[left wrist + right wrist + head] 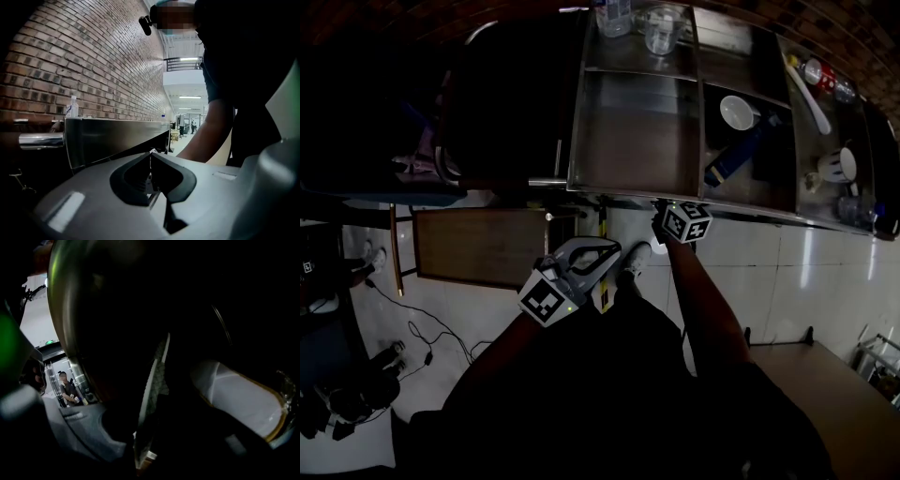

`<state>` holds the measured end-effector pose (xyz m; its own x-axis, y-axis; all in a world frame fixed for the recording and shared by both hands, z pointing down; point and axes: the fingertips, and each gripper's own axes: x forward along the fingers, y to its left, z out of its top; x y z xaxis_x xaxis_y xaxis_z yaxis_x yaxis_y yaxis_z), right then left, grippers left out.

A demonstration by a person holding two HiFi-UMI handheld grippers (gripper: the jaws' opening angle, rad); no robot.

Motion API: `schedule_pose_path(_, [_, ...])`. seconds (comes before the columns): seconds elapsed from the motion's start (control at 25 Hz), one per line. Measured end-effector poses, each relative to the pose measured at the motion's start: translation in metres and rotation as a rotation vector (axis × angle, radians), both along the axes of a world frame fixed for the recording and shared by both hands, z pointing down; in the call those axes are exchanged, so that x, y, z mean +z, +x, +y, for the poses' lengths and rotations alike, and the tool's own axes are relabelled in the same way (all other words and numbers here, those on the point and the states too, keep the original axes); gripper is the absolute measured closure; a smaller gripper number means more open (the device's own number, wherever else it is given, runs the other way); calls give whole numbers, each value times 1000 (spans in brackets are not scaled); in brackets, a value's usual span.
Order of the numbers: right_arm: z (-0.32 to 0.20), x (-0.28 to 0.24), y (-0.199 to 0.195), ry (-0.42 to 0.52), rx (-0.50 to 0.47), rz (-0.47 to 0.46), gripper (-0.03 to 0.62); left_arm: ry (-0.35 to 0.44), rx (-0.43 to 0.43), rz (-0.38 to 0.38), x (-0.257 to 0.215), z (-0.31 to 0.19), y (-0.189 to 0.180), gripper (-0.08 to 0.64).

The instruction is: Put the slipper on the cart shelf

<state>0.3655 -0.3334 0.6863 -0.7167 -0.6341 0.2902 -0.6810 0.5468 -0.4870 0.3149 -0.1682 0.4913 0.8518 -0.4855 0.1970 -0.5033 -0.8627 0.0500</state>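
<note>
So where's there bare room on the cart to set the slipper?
Free: the big steel tray, bordered by the bottle and glass beyond it and the bowl section on its right. Crowded: the bowl section and the far-right strip with the spoon and cup.

The cart (633,141) is glossy steel, the wall (93,61) rough brick, and the slipper (159,373) has a cross-hatched sole.

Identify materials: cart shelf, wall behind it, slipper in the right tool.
Cart shelf: likely stainless steel, grey metallic sheen with soft reflections.
Wall: red-brown brick, matte, mortar lines visible.
Slipper: probably rubber or foam, going by the moulded crisscross tread; too dim to be sure.
</note>
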Motion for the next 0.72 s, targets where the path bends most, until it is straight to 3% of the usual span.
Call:
schedule_pose_path(0.12, [-5,0,1,15,15,25,515,-17,-22,13,0,-1,-2,552])
schedule_pose_path(0.36, [-14,8,10,43,79,166,467,-10,-26,-2,0,2,-8,552])
schedule_pose_path(0.56, [-24,7,21,73,140,279,343,-7,-30,10,-2,5,-14,552])
schedule_pose_path(0.72, [-26,4,29,96,189,308,298,-4,-31,12,-3,6,-17,552])
